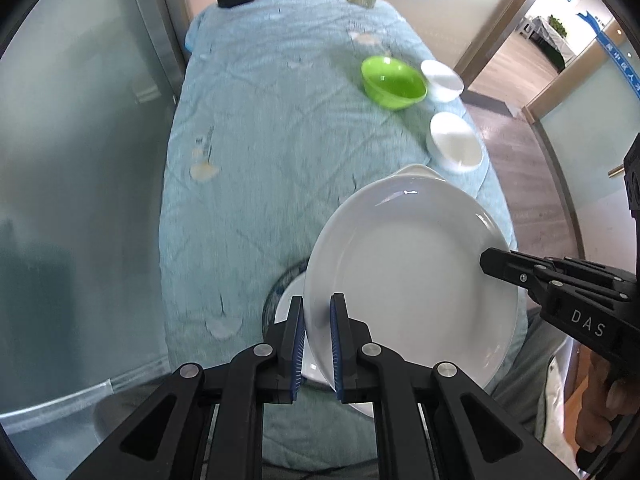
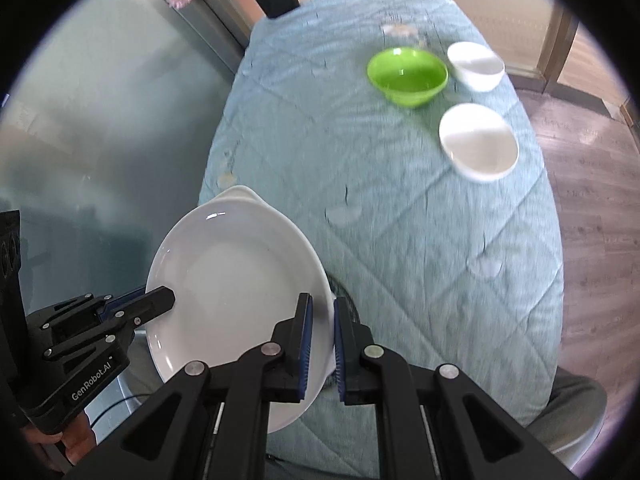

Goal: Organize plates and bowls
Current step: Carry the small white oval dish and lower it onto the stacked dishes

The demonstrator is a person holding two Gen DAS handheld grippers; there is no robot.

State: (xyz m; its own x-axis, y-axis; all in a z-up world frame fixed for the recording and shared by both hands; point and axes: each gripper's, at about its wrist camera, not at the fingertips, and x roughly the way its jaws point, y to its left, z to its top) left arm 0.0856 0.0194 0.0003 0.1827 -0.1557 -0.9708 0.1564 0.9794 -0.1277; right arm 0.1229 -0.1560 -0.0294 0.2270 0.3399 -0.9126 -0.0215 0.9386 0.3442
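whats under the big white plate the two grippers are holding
Under the large white oval plate, a sliver of another white dish with a blue patterned rim shows on the light blue quilted tablecloth. The plate covers the rest of it.

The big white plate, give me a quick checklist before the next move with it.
1. Left claw clamped on the big white plate rim: ok.
2. Right claw clamped on the opposite rim: ok.
3. Plate lifted clear of the blue-rimmed plate beneath: cannot tell.
4. Green bowl and two white bowls well away from the plate: ok.
5. Bare stretch of tablecloth to set it on: ok.
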